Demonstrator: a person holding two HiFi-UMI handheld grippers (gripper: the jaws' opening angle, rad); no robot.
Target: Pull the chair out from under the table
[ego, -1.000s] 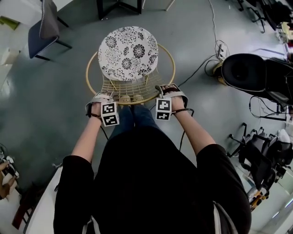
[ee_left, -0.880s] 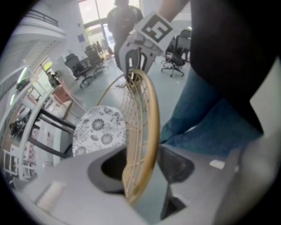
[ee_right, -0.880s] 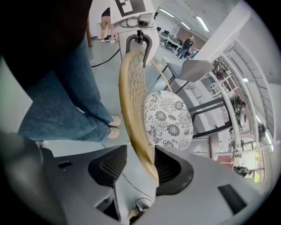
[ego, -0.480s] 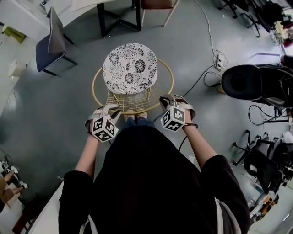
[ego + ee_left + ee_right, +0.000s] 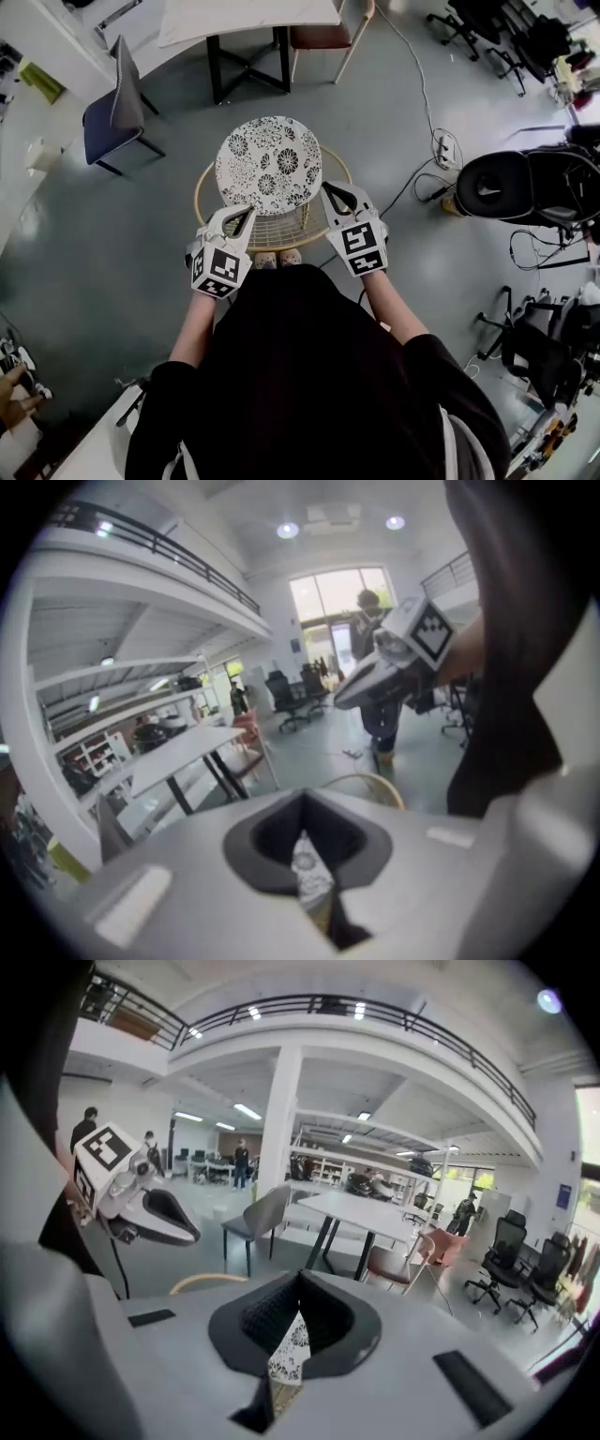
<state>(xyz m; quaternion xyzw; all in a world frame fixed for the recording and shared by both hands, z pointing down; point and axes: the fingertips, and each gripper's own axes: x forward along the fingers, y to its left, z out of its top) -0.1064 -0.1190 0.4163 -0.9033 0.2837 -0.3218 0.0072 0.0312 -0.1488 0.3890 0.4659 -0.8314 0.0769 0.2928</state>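
Observation:
The round wire chair (image 5: 204, 190) with a black-and-white floral cushion (image 5: 269, 167) stands on the floor, out in front of the white table (image 5: 234, 19). My left gripper (image 5: 247, 212) hovers above the chair's near left rim, shut and holding nothing. My right gripper (image 5: 328, 190) hovers above the near right rim, also shut and holding nothing. In the left gripper view the jaws (image 5: 305, 803) meet, with the cushion (image 5: 307, 869) showing below through their window. The right gripper view shows the same: its jaws (image 5: 300, 1283) are together, and the cushion (image 5: 289, 1349) lies beneath.
A blue-grey chair (image 5: 112, 98) stands to the left of the table and a brown chair (image 5: 323, 33) behind it. A black office chair (image 5: 525, 183) and floor cables (image 5: 441, 141) lie to the right. A white tabletop edge (image 5: 94, 441) is at lower left.
Both grippers were open at the chair's near rim; they have lifted away from it, turned and closed on nothing. The chair now sits farther from me in the view.

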